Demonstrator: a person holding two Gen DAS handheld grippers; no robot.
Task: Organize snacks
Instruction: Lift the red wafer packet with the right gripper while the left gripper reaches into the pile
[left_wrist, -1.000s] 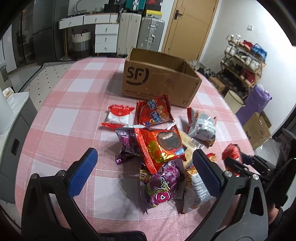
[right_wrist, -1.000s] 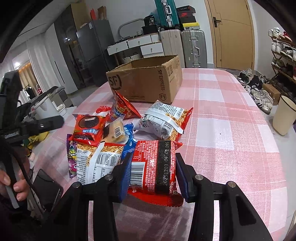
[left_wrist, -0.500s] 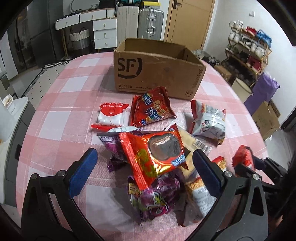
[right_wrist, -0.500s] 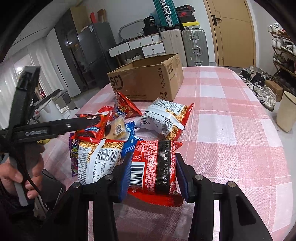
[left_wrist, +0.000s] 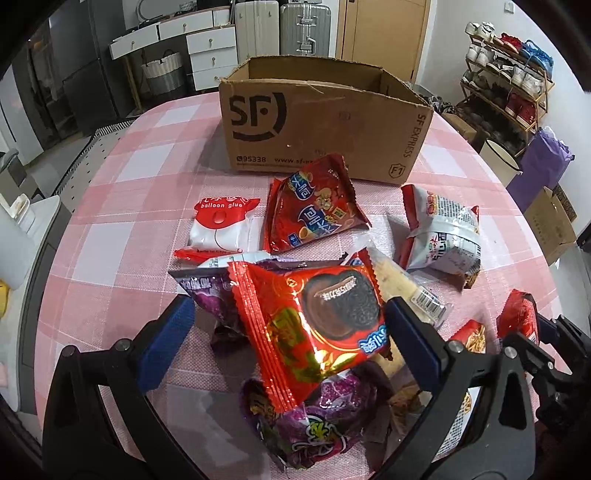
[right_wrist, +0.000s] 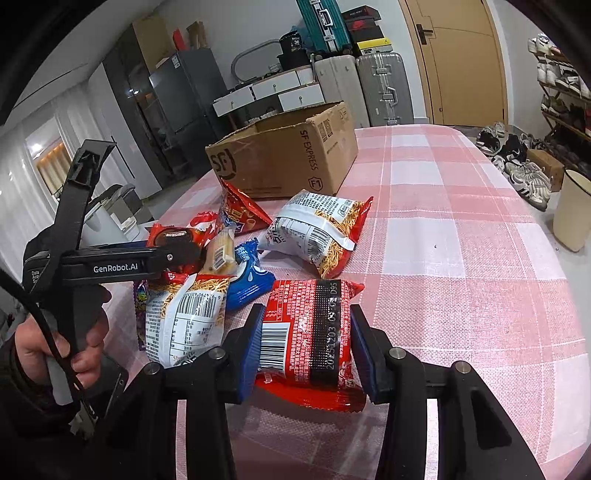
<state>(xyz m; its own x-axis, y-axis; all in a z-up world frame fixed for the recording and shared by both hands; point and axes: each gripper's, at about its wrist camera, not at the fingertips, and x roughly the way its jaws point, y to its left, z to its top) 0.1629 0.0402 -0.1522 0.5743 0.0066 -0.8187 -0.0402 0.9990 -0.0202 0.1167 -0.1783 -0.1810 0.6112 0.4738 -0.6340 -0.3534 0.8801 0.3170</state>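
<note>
An open SF cardboard box (left_wrist: 317, 122) stands at the far side of the pink checked table; it also shows in the right wrist view (right_wrist: 284, 158). A heap of snack packs lies in front of it. My left gripper (left_wrist: 288, 339) is open, its fingers either side of a red chocolate-cookie pack (left_wrist: 314, 328) on top of the heap, not touching it. My right gripper (right_wrist: 306, 350) is shut on a red noodle pack (right_wrist: 310, 332) resting on the table.
Around the heap lie a red chip bag (left_wrist: 314, 206), a white balloon-glue pack (left_wrist: 221, 225), a white noodle pack (left_wrist: 439, 236), purple candy bags (left_wrist: 317, 428) and a blue pack (right_wrist: 247, 280). The left gripper's body (right_wrist: 110, 266) crosses the right wrist view.
My left gripper has moved forward and down over the heap until its fingers flank the red cookie pack. My right gripper stays shut on the red noodle pack.
</note>
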